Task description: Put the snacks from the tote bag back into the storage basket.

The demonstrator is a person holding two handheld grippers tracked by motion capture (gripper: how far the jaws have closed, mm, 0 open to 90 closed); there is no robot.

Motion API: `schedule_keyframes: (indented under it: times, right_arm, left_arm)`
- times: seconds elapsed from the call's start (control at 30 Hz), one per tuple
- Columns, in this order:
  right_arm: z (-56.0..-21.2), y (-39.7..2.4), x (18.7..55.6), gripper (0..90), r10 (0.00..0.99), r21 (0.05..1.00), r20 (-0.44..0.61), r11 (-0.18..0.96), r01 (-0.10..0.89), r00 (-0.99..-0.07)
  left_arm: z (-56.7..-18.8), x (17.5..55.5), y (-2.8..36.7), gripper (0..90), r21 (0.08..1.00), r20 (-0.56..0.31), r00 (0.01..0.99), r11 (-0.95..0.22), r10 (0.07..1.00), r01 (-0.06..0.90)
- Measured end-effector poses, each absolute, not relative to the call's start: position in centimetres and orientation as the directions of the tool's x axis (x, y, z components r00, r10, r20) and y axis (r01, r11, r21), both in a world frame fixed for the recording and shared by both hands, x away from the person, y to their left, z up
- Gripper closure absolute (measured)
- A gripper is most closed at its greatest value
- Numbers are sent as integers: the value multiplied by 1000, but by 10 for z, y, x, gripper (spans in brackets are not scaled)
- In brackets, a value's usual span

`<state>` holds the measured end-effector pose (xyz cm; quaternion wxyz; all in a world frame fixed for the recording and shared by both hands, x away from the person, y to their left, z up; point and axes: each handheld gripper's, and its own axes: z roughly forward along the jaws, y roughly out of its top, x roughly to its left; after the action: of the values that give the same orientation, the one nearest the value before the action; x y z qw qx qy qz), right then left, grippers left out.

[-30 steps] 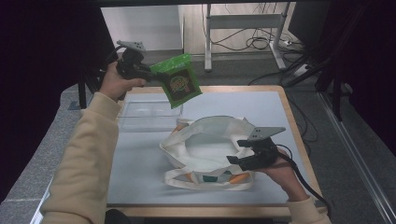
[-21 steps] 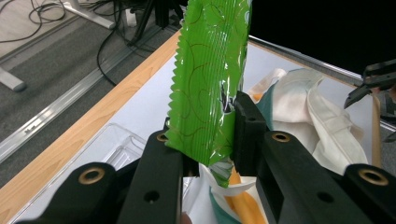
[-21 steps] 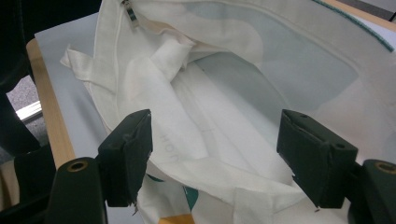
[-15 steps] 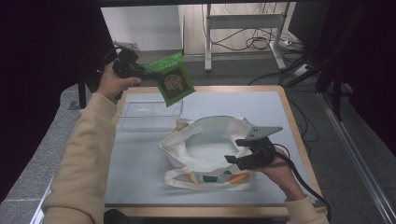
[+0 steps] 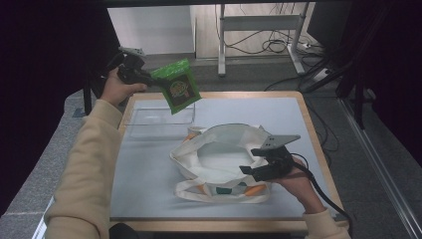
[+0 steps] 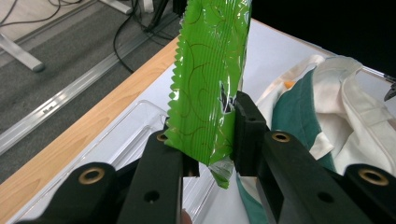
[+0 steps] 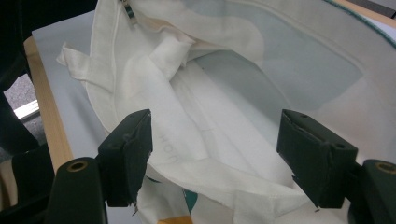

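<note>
we hold the green snack packet (image 6: 210, 88) clamped in our left gripper (image 5: 149, 78), its long axis running out past the fingertips; the tote bag (image 5: 224, 154) mouth lies below-right. our right gripper (image 7: 215, 154), jaws apart, sits over the bag rim.

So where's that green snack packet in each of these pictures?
High view: the green snack packet hangs upper left, clamped by the left hand-held gripper above the clear tray.
Left gripper view: it stands centre, pinched between the two black jaws.
Right gripper view: not in it; the open jaws frame the bag's mouth.
Shared landmark: the white tote bag.
</note>
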<state>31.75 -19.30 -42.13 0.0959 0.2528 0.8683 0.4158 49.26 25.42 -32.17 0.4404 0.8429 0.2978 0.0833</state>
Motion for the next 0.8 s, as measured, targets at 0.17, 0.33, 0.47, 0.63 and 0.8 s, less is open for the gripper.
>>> schedule_keyframes:
  times: [0.17, 0.33, 0.47, 0.63, 0.8]
  right_arm:
    - [-423, -192, 318, 270, 519, 767, 48, 528, 364, -854]
    - [-423, -191, 318, 269, 511, 767, 49, 531, 360, -858]
    - [-424, -190, 318, 270, 509, 766, 50, 533, 360, -859]
    - [-425, -192, 318, 269, 512, 765, 48, 533, 361, -858]
    - [-427, -192, 319, 269, 518, 760, 53, 534, 371, -854]
  left_arm:
    - [-330, 500, 257, 759, 781, -139, 794, -427, 592, 455]
    - [-339, 512, 260, 759, 776, -158, 781, -413, 605, 477]
    - [-340, 524, 261, 759, 761, -156, 771, -423, 617, 492]
    - [-342, 535, 264, 759, 765, -158, 774, -420, 613, 489]
    - [-355, 543, 269, 759, 745, -162, 764, -430, 625, 510]
